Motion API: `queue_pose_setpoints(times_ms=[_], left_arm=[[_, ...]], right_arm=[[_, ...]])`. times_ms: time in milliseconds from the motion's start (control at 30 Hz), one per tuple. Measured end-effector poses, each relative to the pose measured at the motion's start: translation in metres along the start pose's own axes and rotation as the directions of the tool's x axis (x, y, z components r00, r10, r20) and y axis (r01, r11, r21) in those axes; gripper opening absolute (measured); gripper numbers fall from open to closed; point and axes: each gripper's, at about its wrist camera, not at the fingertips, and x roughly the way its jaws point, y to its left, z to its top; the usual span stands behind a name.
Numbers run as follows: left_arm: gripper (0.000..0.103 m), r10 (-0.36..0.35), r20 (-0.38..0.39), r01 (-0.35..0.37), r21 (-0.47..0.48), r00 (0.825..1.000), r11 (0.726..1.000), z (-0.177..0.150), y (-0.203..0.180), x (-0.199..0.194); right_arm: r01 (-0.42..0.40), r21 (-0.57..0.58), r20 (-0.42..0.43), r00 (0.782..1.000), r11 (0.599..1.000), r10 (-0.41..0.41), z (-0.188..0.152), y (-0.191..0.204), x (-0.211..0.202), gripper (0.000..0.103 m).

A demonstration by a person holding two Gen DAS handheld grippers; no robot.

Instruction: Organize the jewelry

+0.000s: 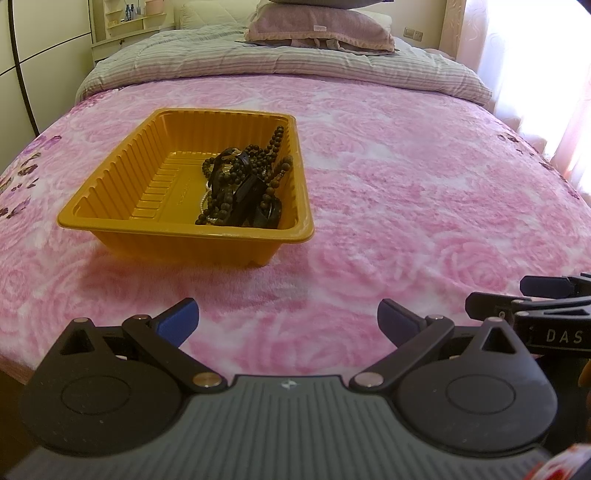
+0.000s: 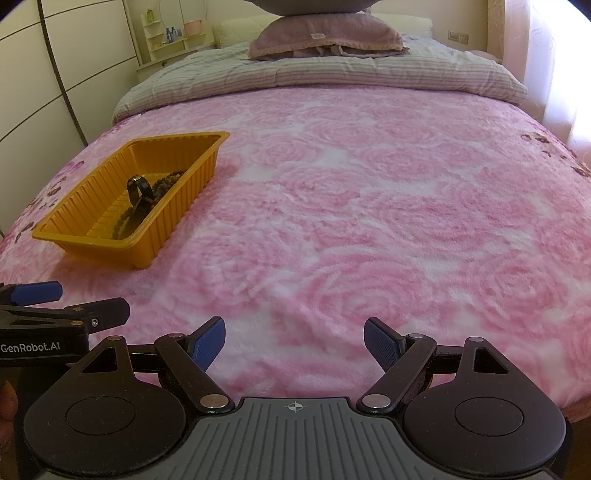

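While both my left gripper (image 1: 288, 323) and right gripper (image 2: 294, 341) are hanging spread wide and empty at the bottom of their frames, the jewelry (image 1: 243, 188) is lying heaped in the yellow tray (image 1: 110, 192) at centre-left on the pink blanket (image 1: 406, 192). I am judging the beads light, limp and tangle-prone, so I am favouring a pinch on one exposed strand near the tray's far wall.

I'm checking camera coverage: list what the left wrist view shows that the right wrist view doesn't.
Left wrist only: white pearls under the dark beads, and the left gripper head-on, jaws open.
Right wrist only: the right gripper head-on, open and empty.
Both: the yellow tray on the pink blanket, holding the bead strands, and the pillow.
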Motion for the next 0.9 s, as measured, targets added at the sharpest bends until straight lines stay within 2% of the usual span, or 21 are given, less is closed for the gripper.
queue_pose_setpoints(times_ms=[900], left_arm=[[0.102,0.001,0.003,-0.001,0.001,1.0,1.0,0.0055,0.0005,-0.0032]], right_arm=[[-0.002,-0.006,0.004,1.0,1.0,0.002,0.0034,0.0039,0.0006,0.082]])
